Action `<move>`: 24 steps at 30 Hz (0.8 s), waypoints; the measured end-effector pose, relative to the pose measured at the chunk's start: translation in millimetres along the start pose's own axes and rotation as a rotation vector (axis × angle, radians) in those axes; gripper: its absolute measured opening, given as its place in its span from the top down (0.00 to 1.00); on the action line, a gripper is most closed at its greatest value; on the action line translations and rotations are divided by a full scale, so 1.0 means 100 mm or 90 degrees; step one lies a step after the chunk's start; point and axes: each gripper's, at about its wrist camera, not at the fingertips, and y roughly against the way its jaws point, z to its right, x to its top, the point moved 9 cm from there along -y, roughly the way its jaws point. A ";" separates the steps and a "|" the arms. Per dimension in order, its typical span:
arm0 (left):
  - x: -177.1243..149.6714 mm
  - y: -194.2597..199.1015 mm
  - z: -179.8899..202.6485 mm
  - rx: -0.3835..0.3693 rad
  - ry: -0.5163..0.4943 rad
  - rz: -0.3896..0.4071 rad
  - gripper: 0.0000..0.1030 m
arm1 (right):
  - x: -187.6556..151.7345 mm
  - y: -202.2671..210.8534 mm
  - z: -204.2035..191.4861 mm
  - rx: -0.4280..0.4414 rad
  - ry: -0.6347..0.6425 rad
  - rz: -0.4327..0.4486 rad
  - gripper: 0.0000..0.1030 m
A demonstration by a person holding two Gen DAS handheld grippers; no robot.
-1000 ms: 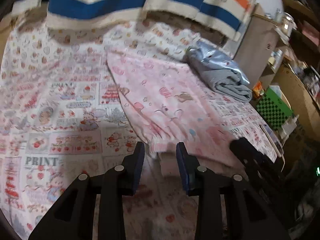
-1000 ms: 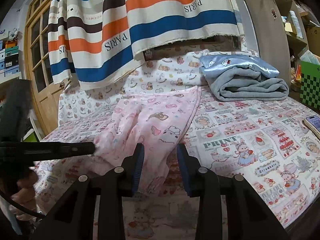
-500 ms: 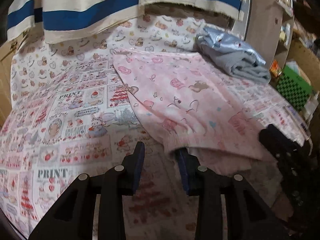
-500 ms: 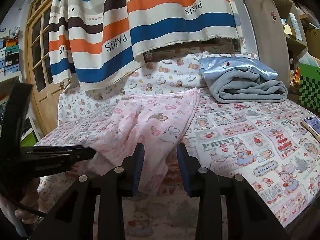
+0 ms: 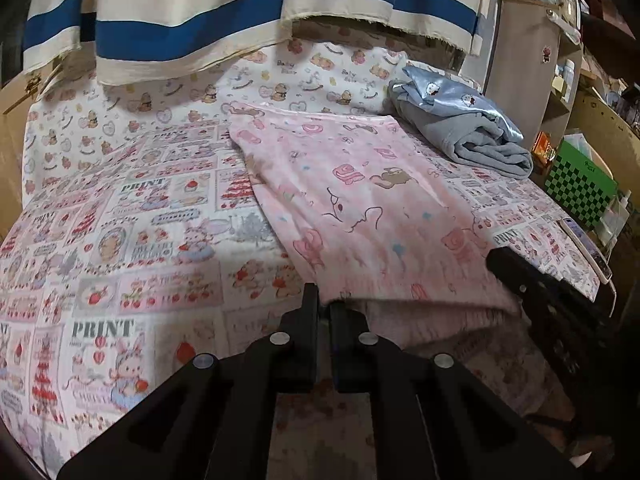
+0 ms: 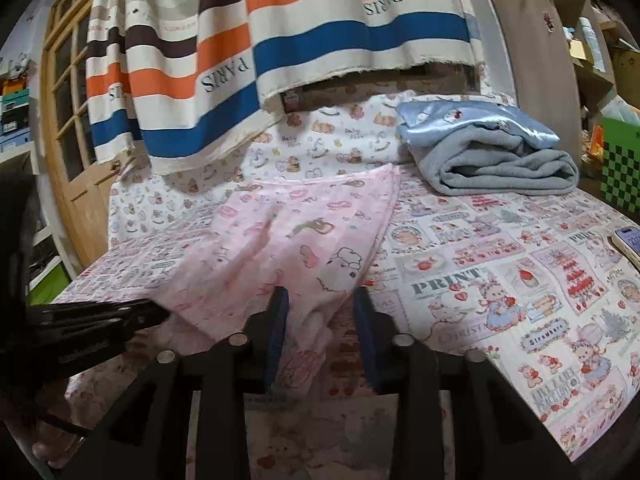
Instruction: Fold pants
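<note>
Item: pink pants point(image 5: 360, 200), printed, lying flat along the patterned bedsheet point(image 5: 140, 240), waistband towards the far end beside a folded grey blanket point(image 5: 472, 136), leg hems at the near edge by my two claws.

Left gripper point(image 5: 324, 308): jaws have just been closing and now stand together, and I read them as pinched on the left corner of the hem.

Right gripper point(image 6: 320, 308): jaws have just been closing. In its own view the fingers stand apart with the right part of the hem between them, the pads not yet pressing.

Step in hand, as I judge it: taking hold of the hem, first fold not yet begun.

Next move calls for: a firm right-hand grip, then both corners lifted together and carried evenly towards the waistband, clear of the blanket and the phone point(image 6: 628, 242).
</note>
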 end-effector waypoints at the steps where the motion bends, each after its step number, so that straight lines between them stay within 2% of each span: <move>1: -0.01 0.01 -0.01 0.002 0.002 0.001 0.96 | -0.02 -0.01 0.01 -0.003 -0.005 -0.007 0.96; 11: -0.12 0.09 -0.06 -0.005 0.039 0.008 1.00 | -0.11 0.03 0.03 -0.019 -0.001 -0.014 0.97; 14: -0.14 0.14 -0.05 -0.002 0.033 0.009 1.00 | -0.10 0.05 0.05 -0.027 0.004 -0.006 0.97; 24: -0.09 0.34 -0.12 0.032 0.019 0.060 1.00 | -0.04 0.14 0.14 -0.021 -0.006 0.000 0.93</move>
